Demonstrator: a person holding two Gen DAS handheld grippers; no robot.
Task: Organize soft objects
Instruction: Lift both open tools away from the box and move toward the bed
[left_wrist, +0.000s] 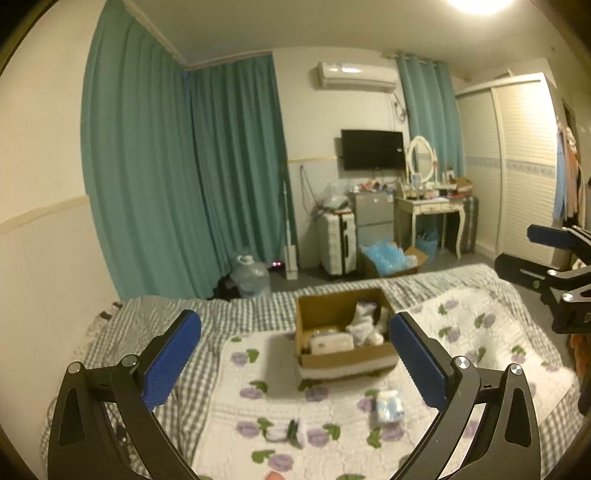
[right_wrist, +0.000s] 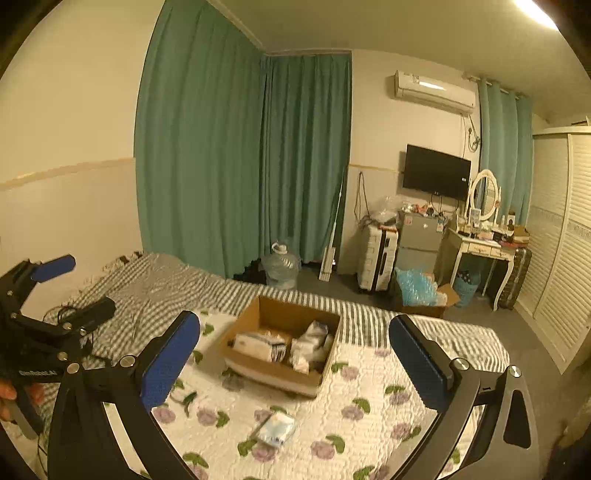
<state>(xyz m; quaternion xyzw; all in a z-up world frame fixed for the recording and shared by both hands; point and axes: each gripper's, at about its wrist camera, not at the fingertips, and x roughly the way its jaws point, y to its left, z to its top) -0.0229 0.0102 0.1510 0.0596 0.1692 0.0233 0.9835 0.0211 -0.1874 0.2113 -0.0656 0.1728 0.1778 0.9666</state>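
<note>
An open cardboard box (left_wrist: 343, 360) (right_wrist: 275, 373) stands on the floral quilt (left_wrist: 332, 424) (right_wrist: 351, 398) and holds several white soft packs. A small blue-white tissue pack (left_wrist: 388, 406) (right_wrist: 277, 428) lies on the quilt in front of the box. A small white and green item (left_wrist: 287, 431) lies to its left. My left gripper (left_wrist: 293, 354) (right_wrist: 70, 284) is open and empty, held above the quilt short of the box. My right gripper (right_wrist: 293, 354) (left_wrist: 528, 251) is open and empty, above the quilt to the right.
The bed has a grey checked sheet (left_wrist: 147, 325) and a cable (right_wrist: 66, 314) at its left. Beyond it are teal curtains (left_wrist: 184, 184), a water jug (left_wrist: 251, 275), a suitcase (left_wrist: 338, 240), a small fridge (left_wrist: 373, 214), a dressing table (left_wrist: 432, 210) and a wardrobe (left_wrist: 517, 166).
</note>
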